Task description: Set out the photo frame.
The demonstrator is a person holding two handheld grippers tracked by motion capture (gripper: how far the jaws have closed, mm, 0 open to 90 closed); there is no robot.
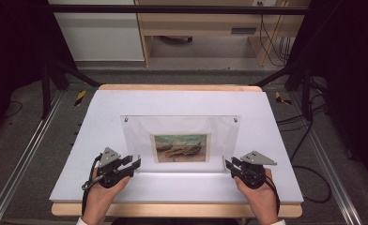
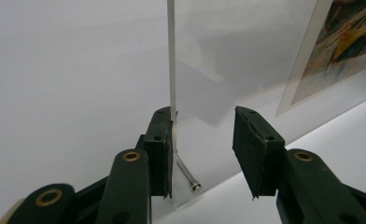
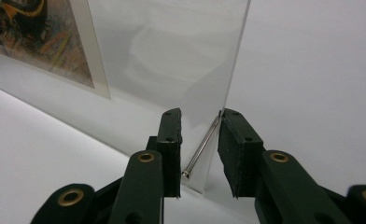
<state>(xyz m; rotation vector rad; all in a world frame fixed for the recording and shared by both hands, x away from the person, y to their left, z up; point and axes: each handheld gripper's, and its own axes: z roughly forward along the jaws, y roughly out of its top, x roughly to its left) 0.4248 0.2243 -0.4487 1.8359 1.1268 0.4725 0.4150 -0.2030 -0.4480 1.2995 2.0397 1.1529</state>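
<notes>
frame: clear acrylic picture frame [image 1: 181, 140] upright mid-table [image 1: 102, 187] | left claw [image 1: 134, 163]: part open, straddling its lower left corner, one pad touching | right claw [image 1: 229, 164]: part open, straddling lower right corner pin [image 3: 202, 147]

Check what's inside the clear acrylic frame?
The acrylic frame holds one picture of boats, low and centred. The rest is clear, showing the white table through it. The picture's back is hidden.

The frame [image 1: 180, 140] stands on the table [image 1: 102, 108], tongs at both lower corners.
</notes>
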